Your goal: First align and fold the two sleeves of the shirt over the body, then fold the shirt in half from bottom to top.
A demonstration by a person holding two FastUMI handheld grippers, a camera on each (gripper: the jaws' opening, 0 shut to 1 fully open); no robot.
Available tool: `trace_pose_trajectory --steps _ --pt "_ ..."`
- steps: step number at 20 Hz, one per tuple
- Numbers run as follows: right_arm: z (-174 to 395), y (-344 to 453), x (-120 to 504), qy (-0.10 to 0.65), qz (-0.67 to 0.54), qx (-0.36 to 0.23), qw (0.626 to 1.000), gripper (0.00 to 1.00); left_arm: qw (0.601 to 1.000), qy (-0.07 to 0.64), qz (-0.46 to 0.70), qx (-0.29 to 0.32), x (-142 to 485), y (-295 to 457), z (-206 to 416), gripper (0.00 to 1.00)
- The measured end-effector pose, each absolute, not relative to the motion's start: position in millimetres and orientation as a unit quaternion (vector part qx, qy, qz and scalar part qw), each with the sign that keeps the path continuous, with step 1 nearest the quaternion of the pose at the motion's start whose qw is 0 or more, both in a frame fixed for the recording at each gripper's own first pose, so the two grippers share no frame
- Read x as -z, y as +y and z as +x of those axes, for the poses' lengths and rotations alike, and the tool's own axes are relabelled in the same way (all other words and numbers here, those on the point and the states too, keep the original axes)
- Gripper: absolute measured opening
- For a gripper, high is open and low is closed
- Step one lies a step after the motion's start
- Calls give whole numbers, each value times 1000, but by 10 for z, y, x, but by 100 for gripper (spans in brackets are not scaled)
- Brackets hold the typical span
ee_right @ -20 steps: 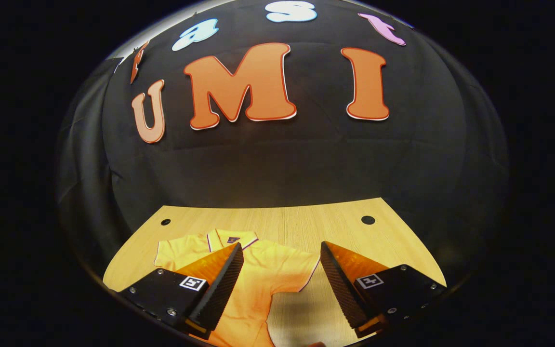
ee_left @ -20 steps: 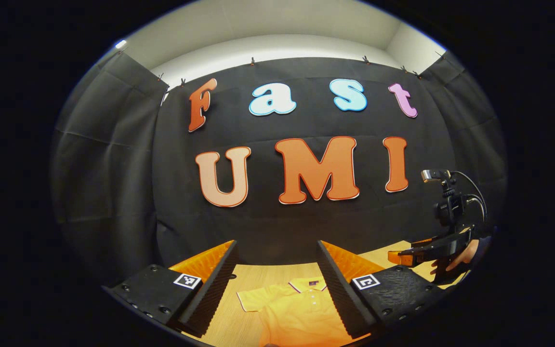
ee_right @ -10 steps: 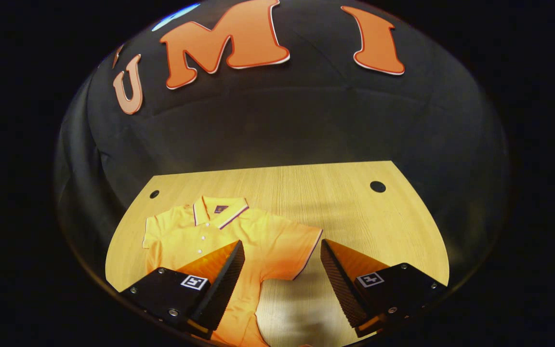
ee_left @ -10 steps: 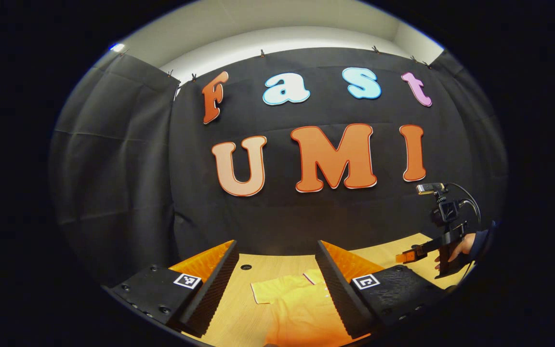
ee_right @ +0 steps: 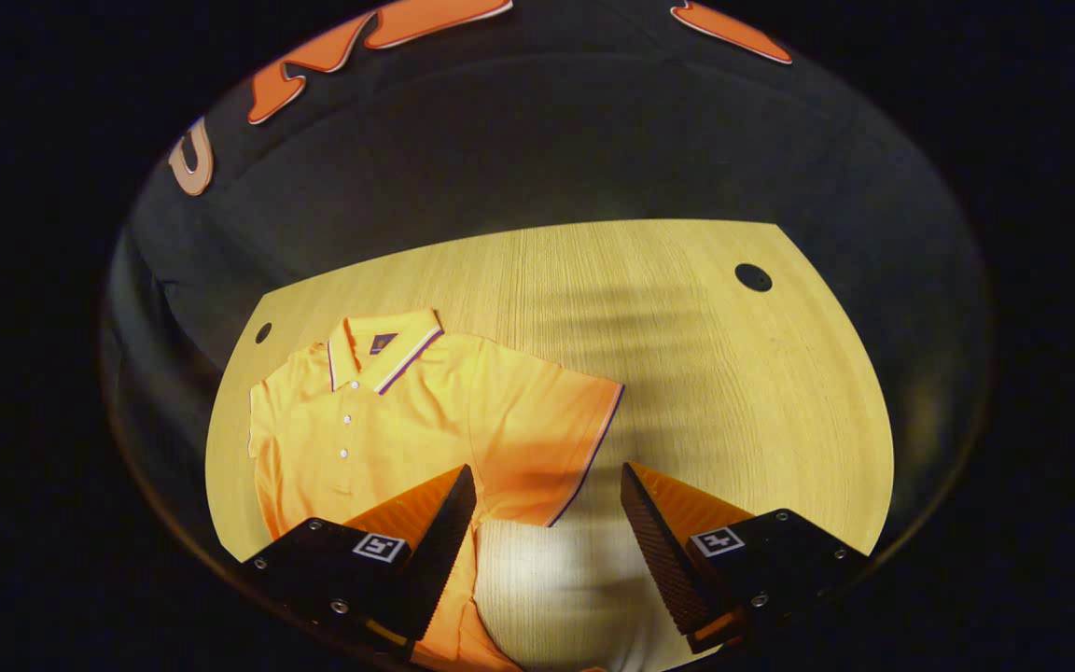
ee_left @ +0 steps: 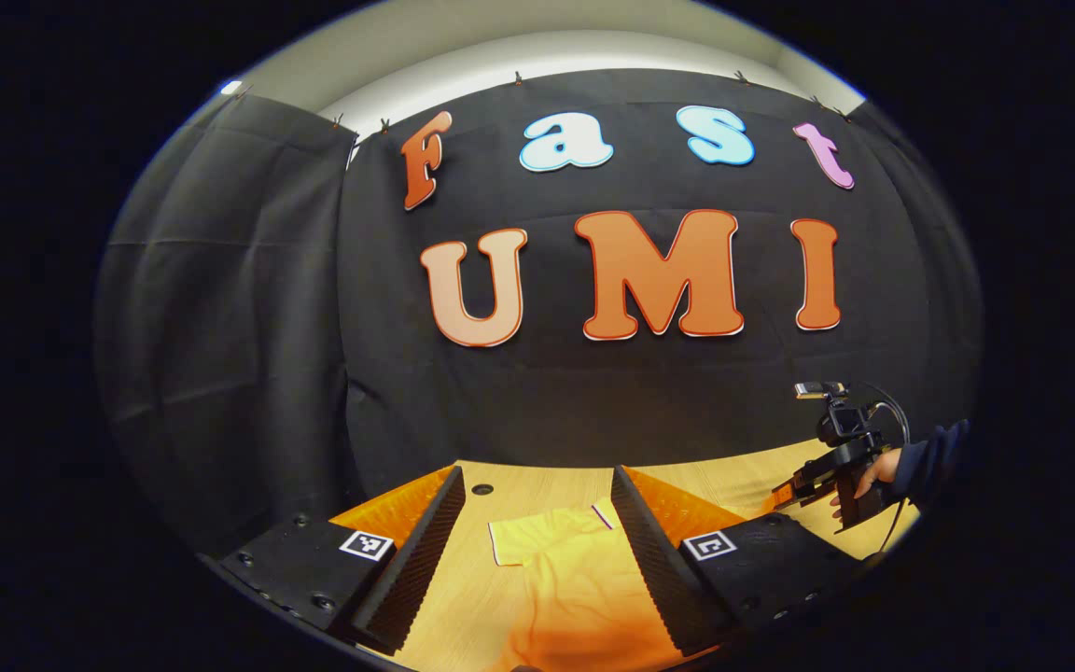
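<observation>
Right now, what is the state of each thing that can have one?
Orange polo shirt: flat on the wooden table, unfolded, collar toward the wall.
Right sleeve: spread out, not yet folded.
Left gripper: open, above the shirt.
Right gripper: open, above the right sleeve's hem.

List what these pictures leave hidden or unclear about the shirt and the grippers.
- Shirt hem: right gripper view, cut off at the bottom edge behind the right gripper.
- Shirt's right sleeve and most of the collar: left gripper view, behind the left gripper finger.
- Far gripper by the hand: left gripper view, too small to tell its opening.
</observation>
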State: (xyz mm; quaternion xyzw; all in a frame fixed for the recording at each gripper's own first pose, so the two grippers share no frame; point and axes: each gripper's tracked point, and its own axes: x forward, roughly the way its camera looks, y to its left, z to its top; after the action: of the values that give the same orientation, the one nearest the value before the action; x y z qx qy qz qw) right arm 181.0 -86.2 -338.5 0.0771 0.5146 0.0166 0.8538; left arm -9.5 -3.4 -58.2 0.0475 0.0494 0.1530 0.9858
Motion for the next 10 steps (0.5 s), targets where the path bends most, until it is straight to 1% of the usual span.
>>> trace_pose_trajectory --steps 2,10 --pt "1839 -798 3485 538 110 -14 836 91 984 59 43 -160 641 -21 -129 97" --pt "2030 -883 3888 593 80 -6 801 89 976 104 13 -189 962 124 -386 97"
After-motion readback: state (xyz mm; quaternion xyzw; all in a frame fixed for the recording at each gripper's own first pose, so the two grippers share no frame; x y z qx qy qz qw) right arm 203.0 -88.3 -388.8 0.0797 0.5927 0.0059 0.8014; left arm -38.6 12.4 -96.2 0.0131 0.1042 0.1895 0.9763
